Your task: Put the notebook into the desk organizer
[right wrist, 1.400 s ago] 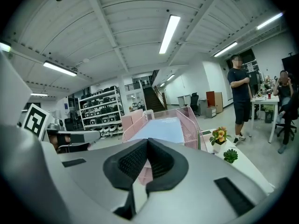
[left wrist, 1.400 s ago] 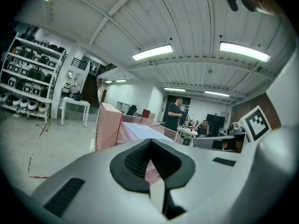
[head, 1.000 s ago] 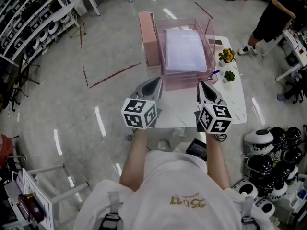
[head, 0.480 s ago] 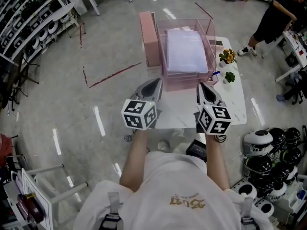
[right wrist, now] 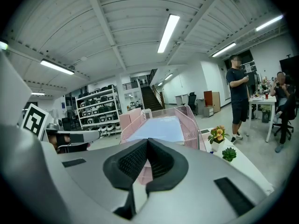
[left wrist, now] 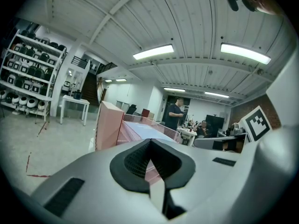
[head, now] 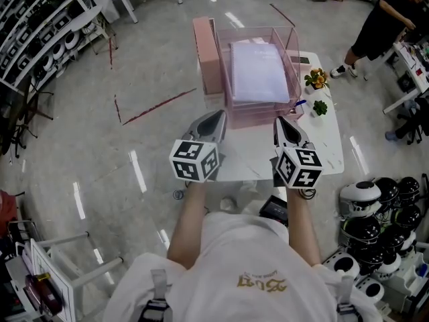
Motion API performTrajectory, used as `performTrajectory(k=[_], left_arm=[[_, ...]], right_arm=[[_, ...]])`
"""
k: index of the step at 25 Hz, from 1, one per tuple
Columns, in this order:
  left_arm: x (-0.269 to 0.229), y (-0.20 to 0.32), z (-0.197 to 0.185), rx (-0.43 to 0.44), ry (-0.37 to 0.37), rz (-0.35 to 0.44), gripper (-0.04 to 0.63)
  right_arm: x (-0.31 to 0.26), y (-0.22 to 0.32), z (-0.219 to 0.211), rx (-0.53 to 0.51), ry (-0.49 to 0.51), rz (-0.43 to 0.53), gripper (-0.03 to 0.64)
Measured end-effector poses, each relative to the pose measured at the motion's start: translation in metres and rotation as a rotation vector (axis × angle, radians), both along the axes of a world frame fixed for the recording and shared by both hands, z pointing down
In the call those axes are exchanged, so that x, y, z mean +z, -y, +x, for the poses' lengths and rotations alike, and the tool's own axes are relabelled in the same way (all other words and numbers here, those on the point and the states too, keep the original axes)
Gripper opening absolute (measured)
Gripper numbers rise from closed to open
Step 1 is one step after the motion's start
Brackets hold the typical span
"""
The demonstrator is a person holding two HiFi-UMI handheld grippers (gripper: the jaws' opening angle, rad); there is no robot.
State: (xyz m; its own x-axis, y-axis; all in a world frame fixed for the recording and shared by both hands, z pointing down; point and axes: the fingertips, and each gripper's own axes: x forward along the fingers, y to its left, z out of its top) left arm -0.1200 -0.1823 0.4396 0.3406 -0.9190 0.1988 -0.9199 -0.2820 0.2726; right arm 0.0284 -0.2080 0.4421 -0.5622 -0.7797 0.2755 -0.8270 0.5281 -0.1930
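Observation:
A pale lavender notebook (head: 258,69) lies flat in the top tray of the pink mesh desk organizer (head: 292,62), which stands on the small white table (head: 332,136). The same notebook (right wrist: 156,127) and organizer (right wrist: 189,125) show ahead in the right gripper view, and the organizer (left wrist: 161,129) also in the left gripper view. My left gripper (head: 216,117) and right gripper (head: 284,121) hover side by side at the table's near edge, short of the organizer. Both are shut with nothing between their jaws.
A pink box (head: 205,52) stands against the organizer's left side. Two small potted plants (head: 317,78) sit on the table's right part. A person (head: 382,25) stands at the far right; helmets (head: 375,213) lie on the floor at the right and shelves (head: 40,39) line the left.

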Motion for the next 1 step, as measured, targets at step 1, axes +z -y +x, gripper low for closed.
performTrajectory(k=[1], left_arm=[[-0.0001, 0.0005, 0.0, 0.0, 0.0, 0.0, 0.015]], right_arm=[[0.0, 0.0005, -0.0001, 0.0, 0.001, -0.001, 0.011]])
